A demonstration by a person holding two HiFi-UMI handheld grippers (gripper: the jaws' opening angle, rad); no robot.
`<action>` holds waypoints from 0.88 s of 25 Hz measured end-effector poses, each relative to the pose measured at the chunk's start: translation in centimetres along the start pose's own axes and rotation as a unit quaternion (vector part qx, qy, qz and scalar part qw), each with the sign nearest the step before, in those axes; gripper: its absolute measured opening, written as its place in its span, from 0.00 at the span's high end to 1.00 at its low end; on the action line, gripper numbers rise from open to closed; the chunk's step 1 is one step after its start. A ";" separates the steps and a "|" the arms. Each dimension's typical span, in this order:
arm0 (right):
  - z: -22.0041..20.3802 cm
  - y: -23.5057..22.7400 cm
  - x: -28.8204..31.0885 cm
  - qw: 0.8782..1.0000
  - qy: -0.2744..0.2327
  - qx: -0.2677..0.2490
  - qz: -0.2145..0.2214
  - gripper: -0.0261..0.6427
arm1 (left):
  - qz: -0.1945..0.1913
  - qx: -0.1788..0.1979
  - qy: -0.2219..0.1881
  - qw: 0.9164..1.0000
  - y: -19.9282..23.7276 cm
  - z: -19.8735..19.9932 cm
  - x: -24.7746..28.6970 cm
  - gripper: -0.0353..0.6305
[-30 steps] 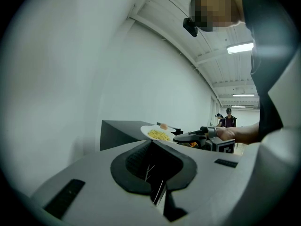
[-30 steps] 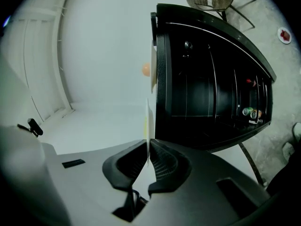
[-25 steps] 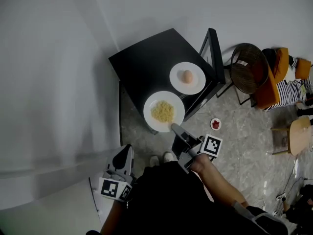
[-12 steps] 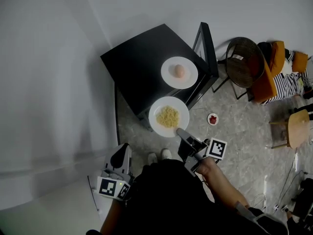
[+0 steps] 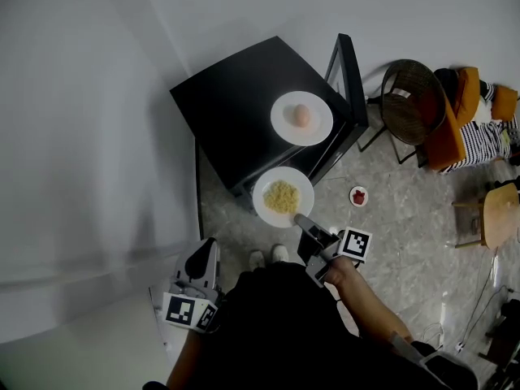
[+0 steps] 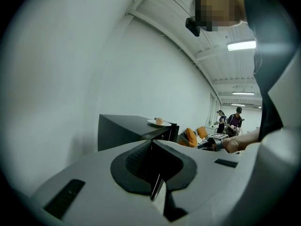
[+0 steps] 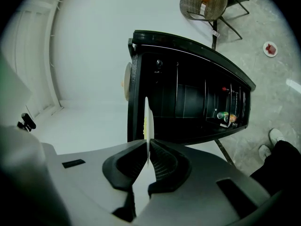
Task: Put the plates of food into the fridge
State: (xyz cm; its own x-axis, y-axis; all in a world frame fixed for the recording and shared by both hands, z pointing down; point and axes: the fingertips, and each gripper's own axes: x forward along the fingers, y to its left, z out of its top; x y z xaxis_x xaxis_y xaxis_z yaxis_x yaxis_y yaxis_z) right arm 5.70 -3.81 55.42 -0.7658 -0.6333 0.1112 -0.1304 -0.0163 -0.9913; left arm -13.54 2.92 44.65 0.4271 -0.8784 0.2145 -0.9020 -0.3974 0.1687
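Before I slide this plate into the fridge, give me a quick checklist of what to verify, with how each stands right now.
1. Grip: the right tool is shut on the rim of the plate of yellow food: ok.
2. Load: the plate looks level, food heaped at its middle, none spilled: ok.
3. Access: the fridge door is swung open, the inside facing the right tool: ok.
4. Free shelf for the plate: cannot tell, the inside is dark.
5. The left tool is shut, empty and away from the plate: ok.
6. The second plate sits on top of the fridge, apart from the carried one: ok.
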 end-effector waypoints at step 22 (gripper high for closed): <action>2.2 -8.1 7.3 0.998 0.002 0.019 -0.059 0.91 | 0.017 -0.012 0.018 1.000 1.6 -0.4 0.3 0.91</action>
State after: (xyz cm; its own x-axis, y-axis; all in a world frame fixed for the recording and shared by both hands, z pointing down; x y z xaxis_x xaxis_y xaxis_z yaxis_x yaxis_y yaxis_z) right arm 2.51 -9.98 64.06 -0.7492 -0.6222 0.2270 -0.1955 -0.1197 -0.9734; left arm -14.81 2.13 45.38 0.3978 -0.8812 0.2555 -0.9148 -0.3596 0.1840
